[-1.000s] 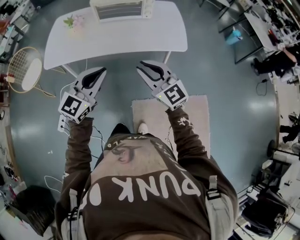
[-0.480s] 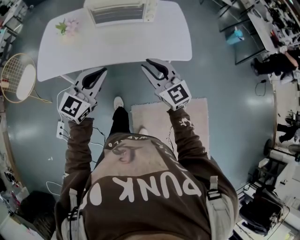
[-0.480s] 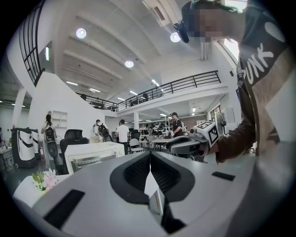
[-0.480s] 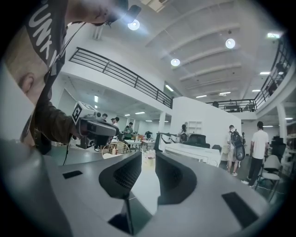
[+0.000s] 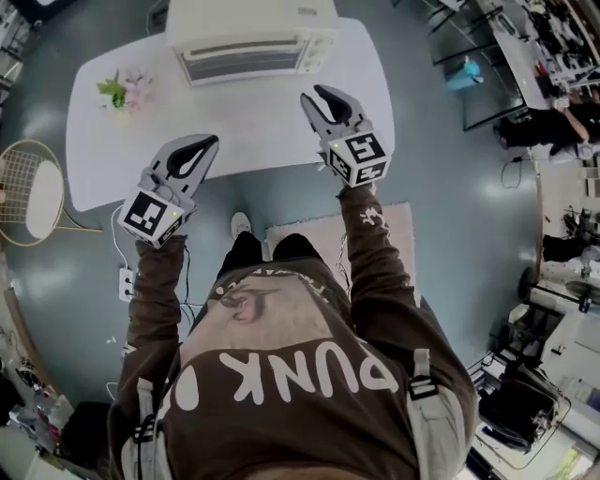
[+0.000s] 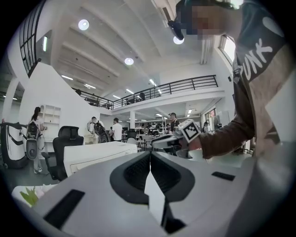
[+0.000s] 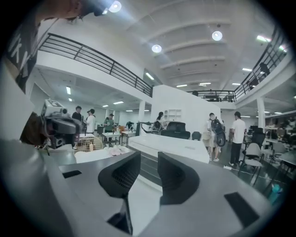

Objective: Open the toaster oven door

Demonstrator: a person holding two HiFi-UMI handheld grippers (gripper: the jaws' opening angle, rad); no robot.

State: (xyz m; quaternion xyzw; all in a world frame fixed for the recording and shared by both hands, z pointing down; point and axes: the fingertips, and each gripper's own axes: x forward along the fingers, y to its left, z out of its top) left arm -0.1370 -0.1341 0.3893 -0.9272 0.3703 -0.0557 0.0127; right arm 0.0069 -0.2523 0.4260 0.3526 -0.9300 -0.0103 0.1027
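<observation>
Opening my right gripper (image 5: 321, 94), with nothing between its jaws, I hold it over the near side of the white table (image 5: 225, 122), aimed at the toaster oven (image 5: 251, 28) at the far edge, whose door (image 5: 246, 62) faces me, shut. My left gripper (image 5: 204, 142) hangs pinched together and empty alongside, since I judge one gripper enough for the door.

loc: open-plan lab/office | evid: mezzanine railing (image 7: 92, 58), office chair (image 6: 67, 141), workbenches (image 5: 539, 47), ppl (image 7: 238, 134)
</observation>
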